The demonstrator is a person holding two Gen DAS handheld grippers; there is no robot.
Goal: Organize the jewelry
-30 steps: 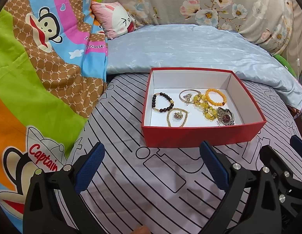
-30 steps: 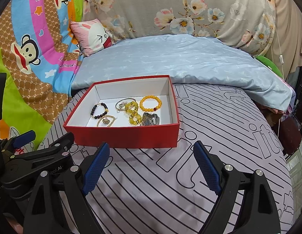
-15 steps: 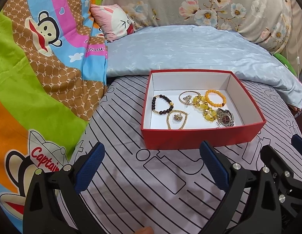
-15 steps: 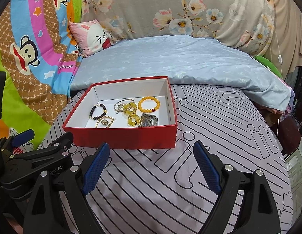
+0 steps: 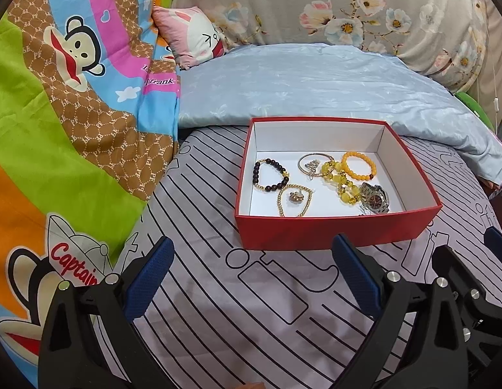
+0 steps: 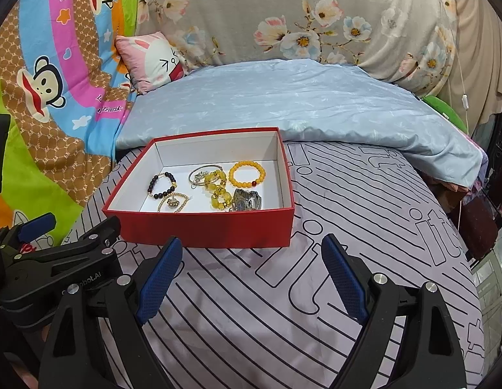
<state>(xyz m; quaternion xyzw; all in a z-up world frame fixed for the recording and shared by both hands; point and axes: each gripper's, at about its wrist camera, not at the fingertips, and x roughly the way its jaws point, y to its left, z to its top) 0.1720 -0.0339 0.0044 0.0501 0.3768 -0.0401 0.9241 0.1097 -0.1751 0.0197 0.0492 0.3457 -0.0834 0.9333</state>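
Both cams drifted a bit vs a sec ago, so the box sits a touch lower in the left view and further left in the right view; the stuff inside hasn't budged, and both claws are as wide as they were.

Left view: left claw is spread wide, nothing in it, hovering over the striped bed sheet just short of the red box. Box is cardboard w/ a white inside, no lid on, sitting flat on the bed. Inside: dark bead bracelet, thin gold chain bracelet w/ a little charm, silver bangle, chunky yellow glassy beads, orange bead ring, steel watch. The yellow beads, bangle and watch are kinda touching/overlapping; the dark one lies apart.

Right view: right claw also gaping, empty, near the box front wall. Same pieces in there, watch against the near wall.

Step-wise, imo all jewelry is already in the box, so it fits either done collecting or about to sort pieces out. Can't call it. Whatever's picked next, beads are round and slippery and the chain's floppy, so a fine pinch is needed.
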